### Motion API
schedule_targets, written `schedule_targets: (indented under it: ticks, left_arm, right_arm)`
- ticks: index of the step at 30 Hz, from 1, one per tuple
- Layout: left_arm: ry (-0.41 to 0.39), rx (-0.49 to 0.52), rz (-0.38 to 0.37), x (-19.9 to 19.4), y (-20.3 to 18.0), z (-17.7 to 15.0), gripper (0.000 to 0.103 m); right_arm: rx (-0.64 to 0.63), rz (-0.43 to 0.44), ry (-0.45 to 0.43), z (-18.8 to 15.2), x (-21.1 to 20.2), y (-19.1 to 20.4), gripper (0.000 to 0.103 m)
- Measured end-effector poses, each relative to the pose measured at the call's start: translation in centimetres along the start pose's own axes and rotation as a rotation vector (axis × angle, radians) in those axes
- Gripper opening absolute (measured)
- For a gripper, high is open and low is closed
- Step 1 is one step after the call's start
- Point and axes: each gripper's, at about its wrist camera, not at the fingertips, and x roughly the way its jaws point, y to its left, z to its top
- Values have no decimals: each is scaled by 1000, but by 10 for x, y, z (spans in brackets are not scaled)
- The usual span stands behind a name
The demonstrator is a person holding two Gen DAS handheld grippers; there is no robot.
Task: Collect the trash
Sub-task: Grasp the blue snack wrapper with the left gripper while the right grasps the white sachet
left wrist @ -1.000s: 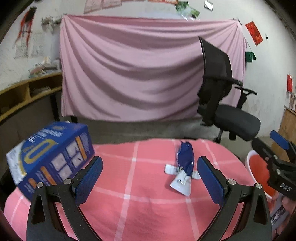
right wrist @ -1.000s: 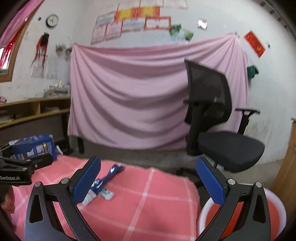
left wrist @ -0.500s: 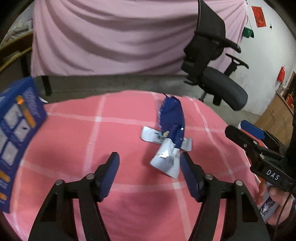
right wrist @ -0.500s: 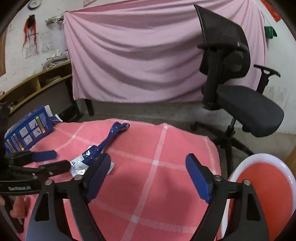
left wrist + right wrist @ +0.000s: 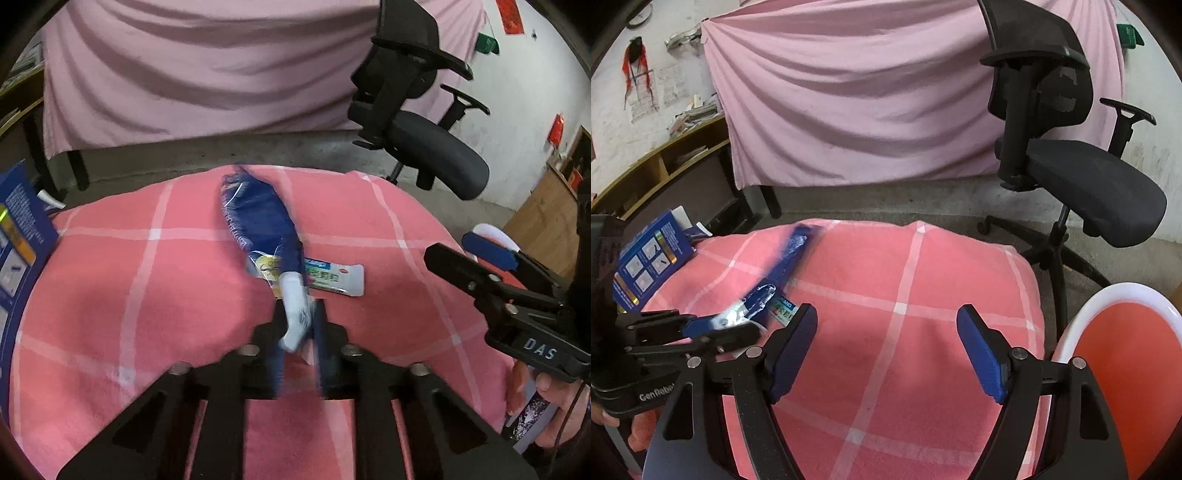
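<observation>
Left hand-held gripper [image 5: 298, 325]: fingers pressed together, pinching the white near end of the blue wrapper [image 5: 258, 221]. The wrapper stretches away from the fingertips across the pink checked cloth [image 5: 147, 280] on the bench. A small white packet [image 5: 334, 277] lies just right of the pinch point, partly under the wrapper. Right hand-held gripper [image 5: 887, 338]: fingers spread, holding nothing, above the cloth. Red bin [image 5: 1123, 354] right of it. Blue box [image 5: 650, 264] far left. Office chair [image 5: 1071, 155] beyond.
</observation>
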Motion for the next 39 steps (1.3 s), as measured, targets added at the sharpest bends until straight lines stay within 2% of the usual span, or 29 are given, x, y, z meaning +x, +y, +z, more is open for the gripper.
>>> schedule_targets:
  ticks: [5,8,16,23,26,29,31,39]
  left_arm:
    - [-44,-57,69,-20,15,-14,8]
    - [-54,-105,80,-31,29,-23,8]
    - [-77,-294,-15,-51,67,-44,8]
    - [-71,-277,7,-51,62,-37,8]
    - [-71,-280,4,-51,63,-37,8]
    - [-72,-279,5,-50,64,-39,8]
    - [-71,-280,4,-49,63,-38,8]
    - [-69,-286,1,-48,63,-39,10]
  right_arm:
    - [-34,25,42,0,9,8,75]
    - [-67,50,67,0,16,18,75]
    - [-92,159,114,9,36,30,74]
    - [-92,237,150,19,54,38,70]
    - [-137,257,197,16,63,46,61]
    - [-181,264,208,14,64,53,59]
    - [-200,262,211,12,63,57,50]
    - [-251,277,193,10,57,68,49]
